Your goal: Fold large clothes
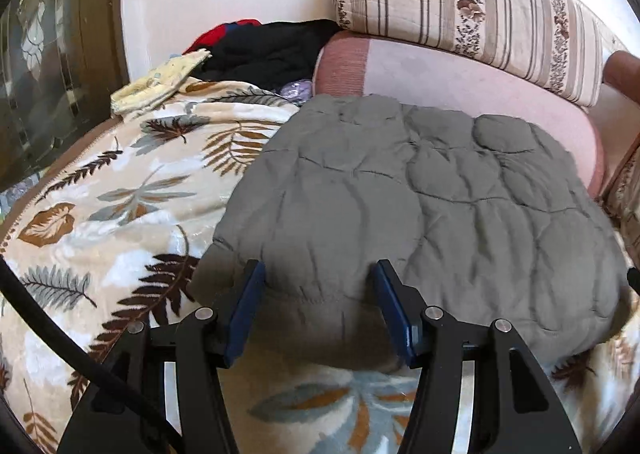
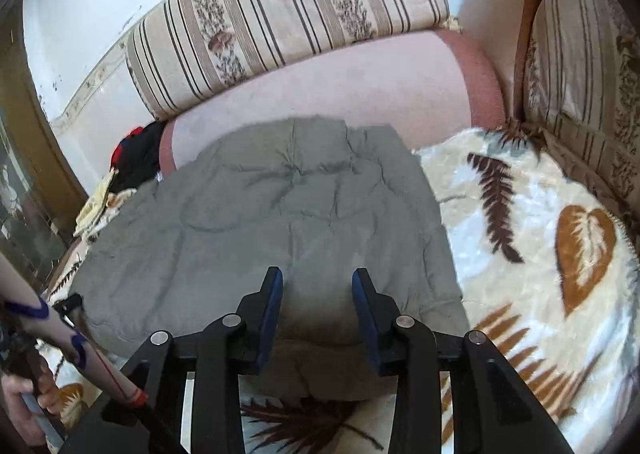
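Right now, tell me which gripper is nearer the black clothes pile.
Left. The left gripper is at the near edge of the grey jacket, on the side toward the black clothes pile; the right gripper is farther along that edge, away from it.

The left gripper (image 1: 318,274) has black angular linkage arms with round silver pivot pins, dark blue flat fingers (image 1: 249,310) and a thick black cable at its left. The right gripper (image 2: 317,282) is built alike: black arms, silver pins, blue fingers (image 2: 269,318).
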`<state>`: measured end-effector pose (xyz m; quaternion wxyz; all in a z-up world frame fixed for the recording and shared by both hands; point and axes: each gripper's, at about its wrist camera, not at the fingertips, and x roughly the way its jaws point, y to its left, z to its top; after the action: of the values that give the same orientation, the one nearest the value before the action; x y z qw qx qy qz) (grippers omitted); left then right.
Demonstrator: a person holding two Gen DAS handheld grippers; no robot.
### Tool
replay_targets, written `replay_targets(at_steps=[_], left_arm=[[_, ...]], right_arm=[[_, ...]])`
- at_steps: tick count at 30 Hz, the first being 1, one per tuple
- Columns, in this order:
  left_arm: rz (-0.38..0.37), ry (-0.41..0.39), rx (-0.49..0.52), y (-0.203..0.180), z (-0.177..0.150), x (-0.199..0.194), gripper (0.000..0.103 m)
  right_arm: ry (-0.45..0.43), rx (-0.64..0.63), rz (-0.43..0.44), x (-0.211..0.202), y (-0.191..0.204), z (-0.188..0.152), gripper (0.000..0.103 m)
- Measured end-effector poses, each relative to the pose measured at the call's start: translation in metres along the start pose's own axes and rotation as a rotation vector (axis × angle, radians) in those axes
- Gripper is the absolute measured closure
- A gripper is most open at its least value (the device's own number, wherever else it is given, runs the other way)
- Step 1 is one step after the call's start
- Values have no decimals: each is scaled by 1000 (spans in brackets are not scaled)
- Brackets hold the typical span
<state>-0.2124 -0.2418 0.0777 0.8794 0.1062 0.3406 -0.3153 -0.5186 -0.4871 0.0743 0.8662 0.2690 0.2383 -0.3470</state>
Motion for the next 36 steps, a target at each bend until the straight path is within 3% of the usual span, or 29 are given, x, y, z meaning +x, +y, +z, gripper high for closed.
replay_targets(at_steps=[3, 9, 13, 15, 18, 21, 28, 36], left_arm=[[24, 38, 39, -5, -3, 18, 46], [-10, 102, 3, 3, -6, 35, 45], [29, 33, 22, -4, -6, 17, 47], [7, -35, 26, -11, -3, -1, 47], [3, -113, 44, -21, -1, -15, 47], [-8, -81, 65, -28, -5, -4, 47], [27, -35, 103, -40, -15, 18, 46], [70, -93, 139, -47, -18, 9, 46]], right_arm=[[75, -1, -25, 28, -9, -10, 64], [113, -8, -41, 49, -11, -18, 64], [114, 24, -39, 44, -14, -14, 64], [61, 21, -53, 30, -6, -10, 64], [-34, -43, 7, 11, 17, -6, 64], [-46, -109, 92, 11, 43, -15, 64], [33, -230, 56, 39, 70, -36, 64], [7, -172, 89, 31, 58, -32, 64]])
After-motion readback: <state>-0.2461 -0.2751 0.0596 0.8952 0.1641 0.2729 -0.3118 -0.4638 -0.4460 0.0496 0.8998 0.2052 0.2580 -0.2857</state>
